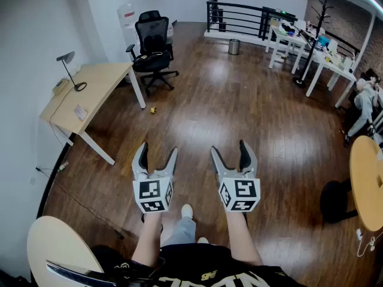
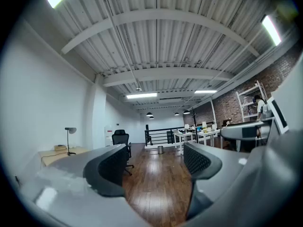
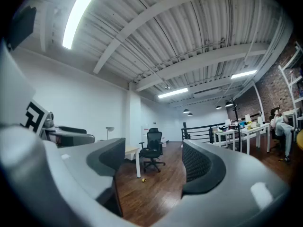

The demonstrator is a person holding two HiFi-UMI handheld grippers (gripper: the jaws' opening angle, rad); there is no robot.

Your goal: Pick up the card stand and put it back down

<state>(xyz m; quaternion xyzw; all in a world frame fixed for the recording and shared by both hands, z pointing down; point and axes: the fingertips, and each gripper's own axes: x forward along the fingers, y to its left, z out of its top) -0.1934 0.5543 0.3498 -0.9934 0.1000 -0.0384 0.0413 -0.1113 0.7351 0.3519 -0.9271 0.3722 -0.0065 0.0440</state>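
I stand on a dark wood floor and hold both grippers out in front of me, above the boards. My left gripper (image 1: 158, 149) (image 2: 154, 162) is open with nothing between its jaws. My right gripper (image 1: 228, 147) (image 3: 154, 160) is also open and empty. A small white card-like item (image 1: 79, 111) stands on the light wooden desk (image 1: 99, 79) at the left, well away from both grippers. I cannot tell whether it is the card stand.
A desk lamp (image 1: 69, 64) stands on the desk, and a black office chair (image 1: 154, 43) is beside it. A small yellow object (image 1: 153, 110) lies on the floor. White tables (image 1: 323, 61), a railing (image 1: 239, 17), a seated person (image 1: 365, 103) and round tables (image 1: 368, 181) (image 1: 57, 250) ring the room.
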